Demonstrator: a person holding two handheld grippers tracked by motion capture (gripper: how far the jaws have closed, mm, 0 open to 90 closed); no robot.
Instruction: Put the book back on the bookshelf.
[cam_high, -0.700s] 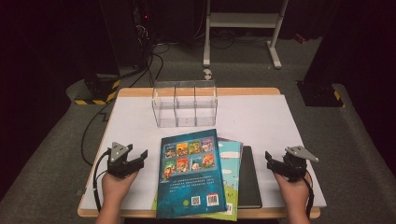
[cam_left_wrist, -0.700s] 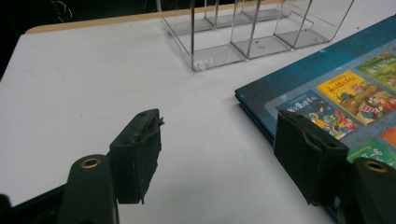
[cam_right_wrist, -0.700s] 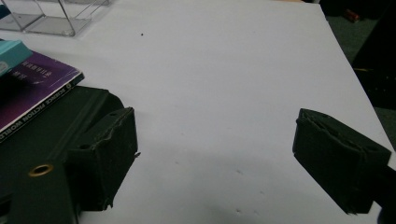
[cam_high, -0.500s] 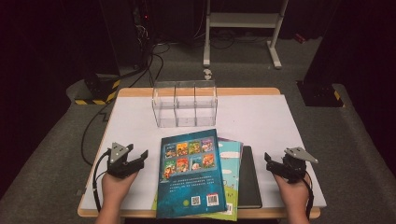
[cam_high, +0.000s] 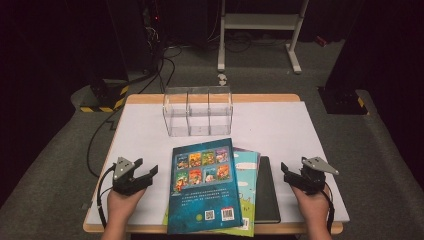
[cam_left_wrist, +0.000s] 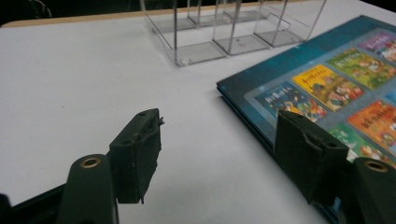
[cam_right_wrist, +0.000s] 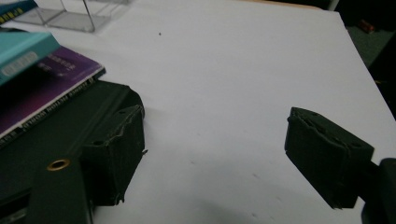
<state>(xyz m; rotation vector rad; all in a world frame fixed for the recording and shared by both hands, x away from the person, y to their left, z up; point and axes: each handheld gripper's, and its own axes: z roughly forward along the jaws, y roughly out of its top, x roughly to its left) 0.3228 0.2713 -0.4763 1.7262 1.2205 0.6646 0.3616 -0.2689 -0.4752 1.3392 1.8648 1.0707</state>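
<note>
On the near half of the white-topped desk (cam_high: 310, 125) lies a loose stack of 3 books, between the 2 hand-held tools. Uppermost is a dark teal picture book (cam_high: 206, 187) with a grid of colourful cartoon panels on its cover and barcodes near its bottom edge; under it a light turquoise book (cam_high: 248, 175) sticks out to the right, with a purple cover (cam_right_wrist: 46, 88) showing beneath that in the right gripper view, and a plain black book (cam_high: 267, 192) lies at the right side of the stack. Beyond the stack, near the far edge, stands a clear plastic organiser (cam_high: 198, 111) with 3 compartments side by side. The left tool (cam_high: 150, 172) rests on the desk just beside the teal book's left edge, its jaws spread with nothing between them; in the left gripper view its one jaw overlaps the book's cover, but I cannot tell whether it touches. The right tool (cam_high: 286, 172) sits just to the right of the black book, jaws likewise spread and empty over bare desk. A hand grips each tool from the near edge.
</note>
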